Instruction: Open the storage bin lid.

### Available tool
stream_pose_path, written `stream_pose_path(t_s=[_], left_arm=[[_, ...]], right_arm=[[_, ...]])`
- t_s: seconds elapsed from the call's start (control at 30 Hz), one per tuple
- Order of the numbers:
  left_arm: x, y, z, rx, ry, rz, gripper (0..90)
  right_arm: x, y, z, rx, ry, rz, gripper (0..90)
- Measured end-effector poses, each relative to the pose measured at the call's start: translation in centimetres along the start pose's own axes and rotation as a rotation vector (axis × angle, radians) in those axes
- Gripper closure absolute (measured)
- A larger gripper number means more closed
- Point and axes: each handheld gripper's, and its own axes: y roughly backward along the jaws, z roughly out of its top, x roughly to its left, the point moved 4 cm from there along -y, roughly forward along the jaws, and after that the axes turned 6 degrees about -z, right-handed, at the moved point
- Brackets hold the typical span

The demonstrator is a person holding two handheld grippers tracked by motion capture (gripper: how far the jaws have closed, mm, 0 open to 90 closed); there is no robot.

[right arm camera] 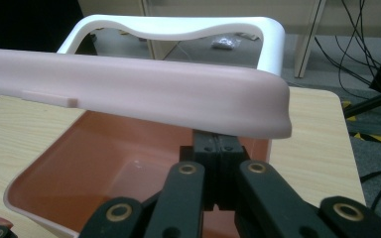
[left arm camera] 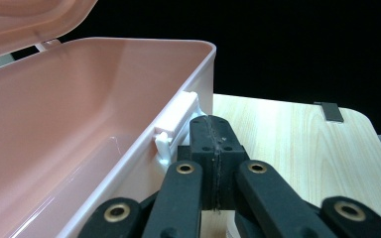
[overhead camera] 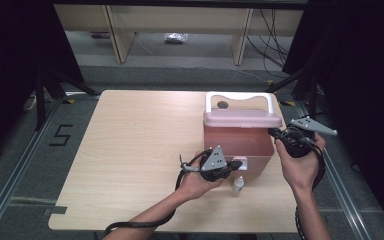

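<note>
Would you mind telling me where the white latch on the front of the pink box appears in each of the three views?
High view: the white latch sits on the pink box's near wall, just right of the left gripper.
Left gripper view: at centre, against the box's outer wall, just left of the closed jaw tips.
Right gripper view: I cannot make it out.
Shared landmark: the raised pink lid.

A light wooden table (overhead camera: 130, 150) carries a small white bottle (overhead camera: 238, 186) near its front edge, right of centre. On the floor to the left is a black "5" marking (overhead camera: 61, 135). Far back, a small packet (overhead camera: 176, 38) lies between pale furniture legs (overhead camera: 118, 35), with black cables (overhead camera: 272, 45) to the right.
</note>
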Motion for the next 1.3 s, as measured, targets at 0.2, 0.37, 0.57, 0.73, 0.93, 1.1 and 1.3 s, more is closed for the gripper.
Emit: stream_pose_path(t_s=[0.2, 0.37, 0.57, 0.73, 0.93, 1.1, 1.3], left_arm=[[0.0, 0.0, 0.0, -0.001, 0.002, -0.002, 89.6], [0.0, 0.0, 0.0, -0.001, 0.002, -0.005, 89.6], [0.0, 0.0, 0.0, 0.0, 0.004, -0.006, 89.6], [0.1, 0.1, 0.1, 0.002, 0.002, -0.009, 89.6], [0.1, 0.2, 0.1, 0.011, -0.003, -0.011, 89.6], [0.1, 0.2, 0.1, 0.012, -0.002, -0.012, 89.6], [0.1, 0.2, 0.1, 0.014, -0.004, -0.011, 89.6]], right_arm=[[0.2, -0.3, 0.4, -0.016, -0.015, -0.005, 90.0], [0.3, -0.5, 0.6, -0.009, -0.019, -0.015, 90.0], [0.3, -0.8, 0.8, -0.024, -0.004, -0.023, 90.0], [0.4, -1.0, 1.0, -0.037, -0.01, -0.018, 90.0], [0.5, -1.2, 1.4, -0.041, -0.004, -0.025, 90.0], [0.5, -1.4, 1.6, -0.045, -0.005, -0.028, 90.0], [0.5, -1.6, 1.8, -0.057, -0.005, -0.034, 90.0]])
